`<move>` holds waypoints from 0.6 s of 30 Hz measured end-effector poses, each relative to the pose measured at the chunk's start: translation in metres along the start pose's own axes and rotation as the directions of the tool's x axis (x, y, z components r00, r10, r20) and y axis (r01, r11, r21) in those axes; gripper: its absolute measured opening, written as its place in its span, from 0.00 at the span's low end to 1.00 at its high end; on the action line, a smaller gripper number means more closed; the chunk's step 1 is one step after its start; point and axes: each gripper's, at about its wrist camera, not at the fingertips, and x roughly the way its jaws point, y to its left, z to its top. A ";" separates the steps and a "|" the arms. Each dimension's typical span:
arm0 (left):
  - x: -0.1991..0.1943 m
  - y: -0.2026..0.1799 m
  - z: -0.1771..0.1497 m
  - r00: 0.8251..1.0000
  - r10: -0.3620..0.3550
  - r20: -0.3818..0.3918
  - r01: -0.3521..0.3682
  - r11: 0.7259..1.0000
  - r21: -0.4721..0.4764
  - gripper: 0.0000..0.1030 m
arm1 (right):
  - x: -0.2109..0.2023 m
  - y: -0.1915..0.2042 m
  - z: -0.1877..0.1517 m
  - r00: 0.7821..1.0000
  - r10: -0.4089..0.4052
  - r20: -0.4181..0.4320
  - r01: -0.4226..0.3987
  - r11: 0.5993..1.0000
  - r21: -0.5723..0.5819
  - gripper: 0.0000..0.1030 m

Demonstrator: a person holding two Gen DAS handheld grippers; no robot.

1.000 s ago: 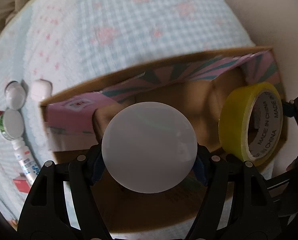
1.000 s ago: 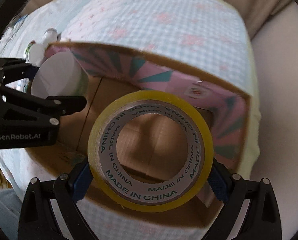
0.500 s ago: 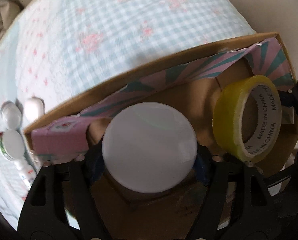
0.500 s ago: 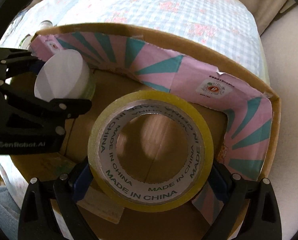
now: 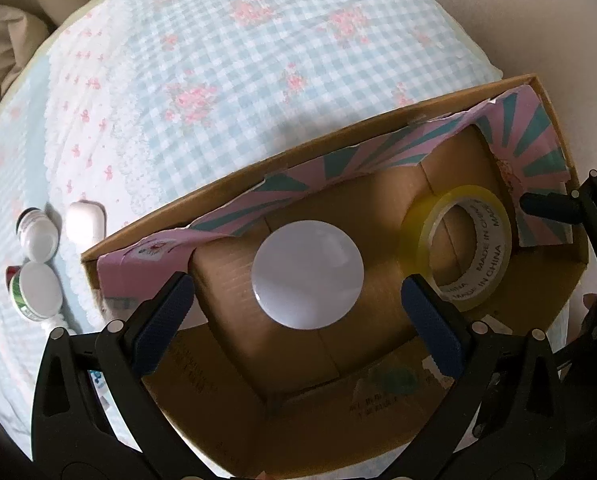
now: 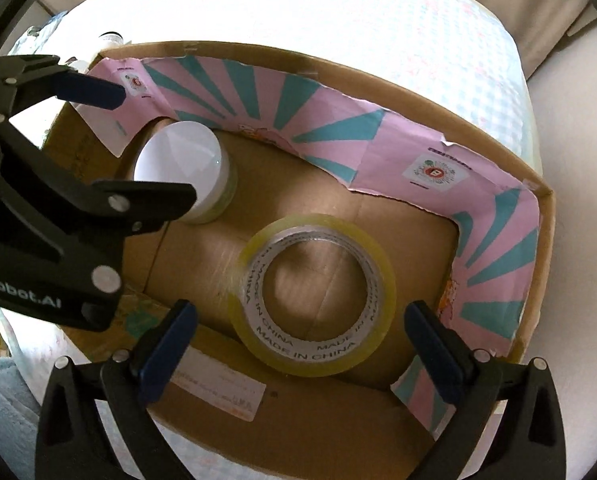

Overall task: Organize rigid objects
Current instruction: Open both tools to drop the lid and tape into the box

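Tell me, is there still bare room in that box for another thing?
Yes. The cardboard box floor is bare between the white-lidded jar and tape roll, and behind the roll toward the pink-striped wall. Outside, the small bottles crowd the box's left corner; the checked cloth beyond is open.

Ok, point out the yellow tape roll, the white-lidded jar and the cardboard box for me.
yellow tape roll (image 6: 313, 340), right wrist view, on its printed inner ring.
white-lidded jar (image 5: 307, 273), left wrist view, on the middle of its lid.
cardboard box (image 6: 546, 280), right wrist view, on its right wall.
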 end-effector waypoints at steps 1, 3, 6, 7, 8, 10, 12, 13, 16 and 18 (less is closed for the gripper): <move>-0.002 0.000 -0.001 1.000 0.001 0.003 -0.001 1.000 0.000 1.00 | -0.001 -0.003 -0.001 1.000 0.002 0.004 -0.002 1.000 0.005 1.00; -0.005 -0.002 -0.003 1.000 0.001 0.009 -0.001 1.000 -0.002 1.00 | -0.005 -0.006 -0.003 1.000 0.005 0.012 -0.005 1.000 0.014 1.00; -0.011 -0.002 0.000 1.000 0.001 0.026 0.000 1.000 -0.006 1.00 | -0.011 -0.005 -0.006 1.000 -0.001 0.020 0.000 1.000 0.024 1.00; -0.014 0.001 0.001 0.999 0.000 0.033 0.000 1.000 -0.008 1.00 | -0.014 -0.007 -0.006 1.000 -0.002 0.022 0.002 1.000 0.027 1.00; -0.019 0.001 0.000 0.999 0.001 0.041 -0.001 1.000 -0.009 1.00 | -0.020 -0.003 0.001 1.000 -0.004 0.023 0.003 1.000 0.030 1.00; -0.032 0.000 -0.003 0.998 -0.001 0.057 0.002 1.000 -0.013 1.00 | -0.029 -0.003 0.009 0.999 -0.005 0.032 0.004 0.999 0.040 1.00; -0.047 0.002 -0.006 0.997 -0.001 0.080 0.003 1.000 -0.017 1.00 | -0.042 -0.004 0.011 0.999 -0.007 0.042 0.005 0.998 0.060 1.00; -0.055 0.003 -0.009 0.996 -0.002 0.093 0.003 1.000 -0.019 1.00 | -0.048 -0.002 0.011 0.999 -0.007 0.046 0.004 0.998 0.068 1.00; -0.087 0.008 -0.017 0.990 -0.003 0.141 0.007 1.000 -0.027 1.00 | -0.082 0.014 0.006 0.997 -0.010 0.075 0.002 0.994 0.107 1.00; -0.114 0.015 -0.026 0.984 -0.003 0.179 0.009 0.999 -0.034 1.00 | -0.097 0.019 0.005 0.995 -0.014 0.098 0.002 0.992 0.125 1.00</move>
